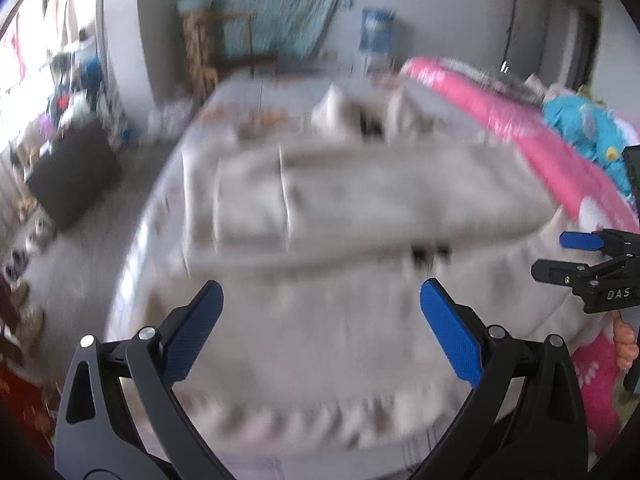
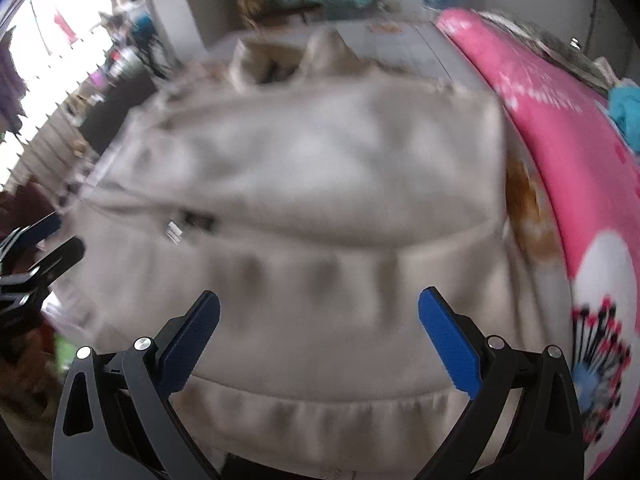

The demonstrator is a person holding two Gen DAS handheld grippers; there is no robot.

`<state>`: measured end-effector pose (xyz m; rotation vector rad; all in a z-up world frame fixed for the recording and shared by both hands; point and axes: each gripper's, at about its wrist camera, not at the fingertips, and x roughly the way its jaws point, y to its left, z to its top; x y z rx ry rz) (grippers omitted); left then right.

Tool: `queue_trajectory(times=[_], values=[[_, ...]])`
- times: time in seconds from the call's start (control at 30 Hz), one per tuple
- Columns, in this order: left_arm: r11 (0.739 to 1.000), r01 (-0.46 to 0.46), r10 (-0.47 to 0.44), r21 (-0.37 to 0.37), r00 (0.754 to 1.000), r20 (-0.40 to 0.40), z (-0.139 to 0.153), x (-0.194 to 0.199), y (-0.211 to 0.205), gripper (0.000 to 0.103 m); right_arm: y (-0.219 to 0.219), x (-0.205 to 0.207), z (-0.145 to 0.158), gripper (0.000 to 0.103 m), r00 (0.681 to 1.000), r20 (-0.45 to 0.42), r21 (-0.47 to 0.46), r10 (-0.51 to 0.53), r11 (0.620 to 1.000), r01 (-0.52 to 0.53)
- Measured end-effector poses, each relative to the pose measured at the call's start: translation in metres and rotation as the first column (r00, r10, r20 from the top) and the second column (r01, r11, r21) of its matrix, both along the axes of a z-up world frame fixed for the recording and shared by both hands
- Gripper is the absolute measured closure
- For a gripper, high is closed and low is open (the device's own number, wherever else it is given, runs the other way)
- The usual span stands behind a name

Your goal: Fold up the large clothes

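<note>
A large beige hooded jacket (image 1: pixel 320 208) lies spread on the bed, sleeves folded across its body, hood at the far end; it fills the right wrist view (image 2: pixel 320 184) too. Both views are motion-blurred. My left gripper (image 1: pixel 320 300) is open and empty above the jacket's near hem. My right gripper (image 2: pixel 319 308) is open and empty above the hem as well. The right gripper also shows at the right edge of the left wrist view (image 1: pixel 580 256). The left gripper shows at the left edge of the right wrist view (image 2: pixel 44 240).
A pink flowered quilt (image 2: pixel 560 140) lies along the bed's right side with a blue garment (image 1: pixel 588 128) on it. A wooden chair (image 1: pixel 224 48) and a water jug (image 1: pixel 376 28) stand beyond the bed. A dark box (image 1: pixel 76 176) sits on the floor at left.
</note>
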<state>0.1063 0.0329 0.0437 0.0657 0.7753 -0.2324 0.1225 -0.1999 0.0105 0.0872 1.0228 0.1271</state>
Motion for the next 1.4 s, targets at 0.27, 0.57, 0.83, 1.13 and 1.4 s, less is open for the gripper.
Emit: queue_trajectory(times=[0.27,0.57,0.83,1.13,1.4], values=[[0.993,0.005,0.004,-0.121,0.997,0.072,0.075,0.108,0.002,0.02,-0.022,0.082,0.08,0.006,0.993,0.092,0.112,0.07,0.99,-0.08],[0.986,-0.016,0.001,-0.164,0.996,-0.091,0.044,0.264,-0.047,0.041,-0.053,0.258,0.054,0.019,0.998,-0.043,0.228,-0.038,0.972,0.047],[0.995,-0.013,-0.01,-0.097,0.973,-0.231,-0.011,0.323,-0.071,0.068,-0.043,0.347,-0.005,0.036,0.98,-0.199,0.233,-0.016,0.97,0.064],[0.994,0.091,-0.101,-0.057,0.975,-0.197,0.002,0.273,-0.067,0.095,-0.037,0.295,0.011,0.082,0.983,-0.161,0.172,0.09,0.983,-0.062],[0.977,0.189,-0.168,0.095,0.967,-0.194,-0.005,0.207,-0.073,0.095,-0.022,0.231,0.012,0.095,0.972,-0.149,0.014,0.181,0.983,-0.18]])
